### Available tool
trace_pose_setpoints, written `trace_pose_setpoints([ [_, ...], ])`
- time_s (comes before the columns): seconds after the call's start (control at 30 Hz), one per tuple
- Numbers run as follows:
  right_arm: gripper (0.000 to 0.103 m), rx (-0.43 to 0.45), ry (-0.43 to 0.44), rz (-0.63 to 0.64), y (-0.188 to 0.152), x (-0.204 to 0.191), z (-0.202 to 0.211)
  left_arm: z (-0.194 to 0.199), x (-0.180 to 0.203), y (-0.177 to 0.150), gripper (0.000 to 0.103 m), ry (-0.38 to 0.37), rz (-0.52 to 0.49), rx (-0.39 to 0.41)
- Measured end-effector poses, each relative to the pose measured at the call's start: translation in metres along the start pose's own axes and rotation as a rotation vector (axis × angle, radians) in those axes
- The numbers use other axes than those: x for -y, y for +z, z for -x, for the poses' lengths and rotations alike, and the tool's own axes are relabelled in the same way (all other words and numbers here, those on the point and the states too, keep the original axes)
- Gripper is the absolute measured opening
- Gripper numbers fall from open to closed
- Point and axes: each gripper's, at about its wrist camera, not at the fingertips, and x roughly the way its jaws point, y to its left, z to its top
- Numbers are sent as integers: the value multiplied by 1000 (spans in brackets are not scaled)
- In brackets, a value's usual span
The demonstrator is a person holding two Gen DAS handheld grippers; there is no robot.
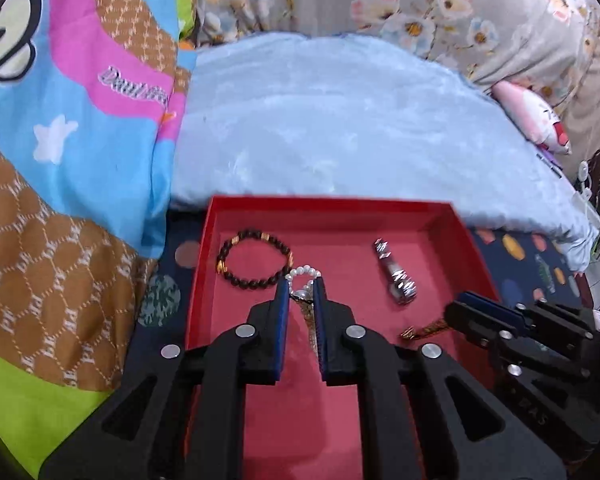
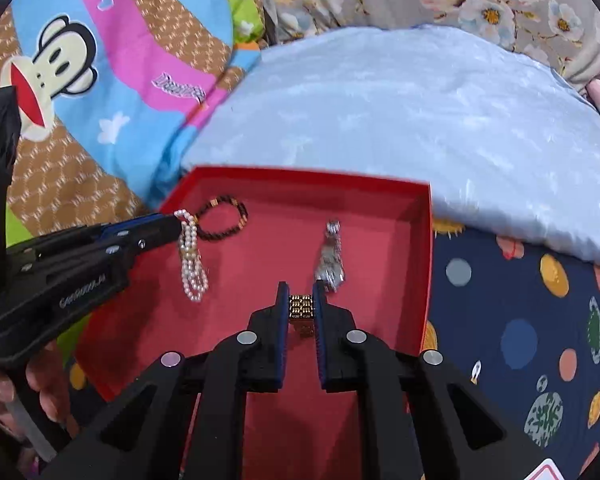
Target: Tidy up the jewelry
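Observation:
An open red box lies on the bed. Inside it rest a dark bead bracelet at the far left and a silver watch toward the right. My left gripper is shut on a white pearl necklace, which dangles over the box floor. My right gripper is shut on a gold link bracelet, low over the box near the watch.
A pale blue fluffy blanket lies just behind the box. A colourful cartoon quilt is heaped on the left. A navy sheet with planets spreads to the right. A hand holds the left gripper's handle.

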Motion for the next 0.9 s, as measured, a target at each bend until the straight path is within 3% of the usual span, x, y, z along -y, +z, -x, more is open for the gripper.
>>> trace_pose_setpoints([
  [0.07, 12, -9, -15, 1, -11, 3, 2, -5, -5, -11, 15, 35, 10, -14],
  [0.2, 17, 6, -53, 6, -36, 4, 26, 10, -8, -30, 44, 94, 9, 1],
  [0.37, 25, 22, -71, -2, -69, -1, 64, 50, -13, -58, 52, 86, 64, 5],
  [0.47, 31, 25, -69, -4, -92, -6, 88, 76, -15, -81, 53, 81, 94, 5],
  [0.63, 32, 1, -69, -21, -131, -12, 118, 103, -5, -126, 54, 112, 73, -35],
  [0.9, 32, -53, -56, -54, -182, -15, 141, 114, 11, -182, 54, 70, 97, -134],
])
